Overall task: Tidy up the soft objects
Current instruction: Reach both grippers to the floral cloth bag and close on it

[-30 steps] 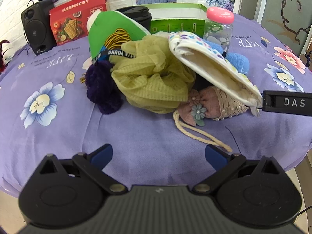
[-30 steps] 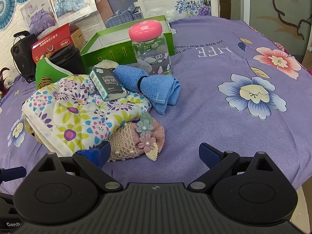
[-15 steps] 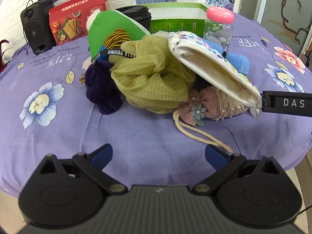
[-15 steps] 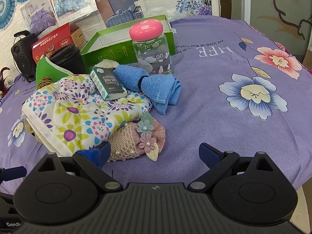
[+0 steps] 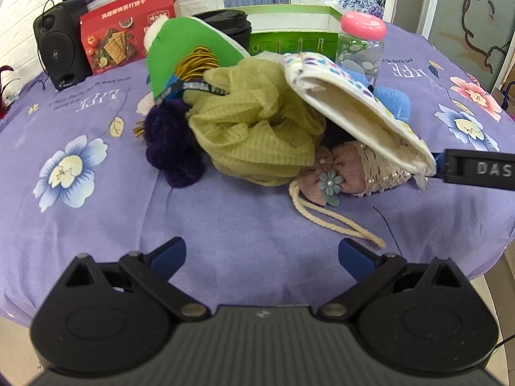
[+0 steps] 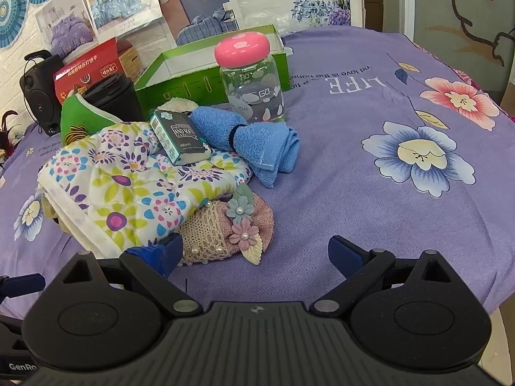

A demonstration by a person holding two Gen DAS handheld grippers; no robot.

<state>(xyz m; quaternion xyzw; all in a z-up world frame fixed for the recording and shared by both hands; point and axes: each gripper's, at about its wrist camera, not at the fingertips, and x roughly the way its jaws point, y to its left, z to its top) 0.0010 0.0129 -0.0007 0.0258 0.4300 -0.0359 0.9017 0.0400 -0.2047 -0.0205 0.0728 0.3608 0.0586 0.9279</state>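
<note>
A heap of soft things lies on the purple flowered cloth (image 5: 96,212): an olive mesh sponge (image 5: 257,128), a dark purple pompom (image 5: 170,148), a green cloth item (image 5: 190,45), a floral quilted mitt (image 6: 128,186), a pink lace pouch (image 6: 225,228) with a cream cord (image 5: 328,215), and a rolled blue towel (image 6: 257,138). My left gripper (image 5: 260,254) is open and empty, in front of the heap. My right gripper (image 6: 254,254) is open and empty; its left fingertip (image 6: 161,252) is beside the pouch and mitt edge.
A green open box (image 6: 209,70) stands behind the heap, with a pink-lidded glass jar (image 6: 251,83), a black cup (image 6: 112,96), a red carton (image 5: 128,35) and a black speaker (image 5: 61,51). A small teal pack (image 6: 177,138) rests on the mitt. The table edge is near both grippers.
</note>
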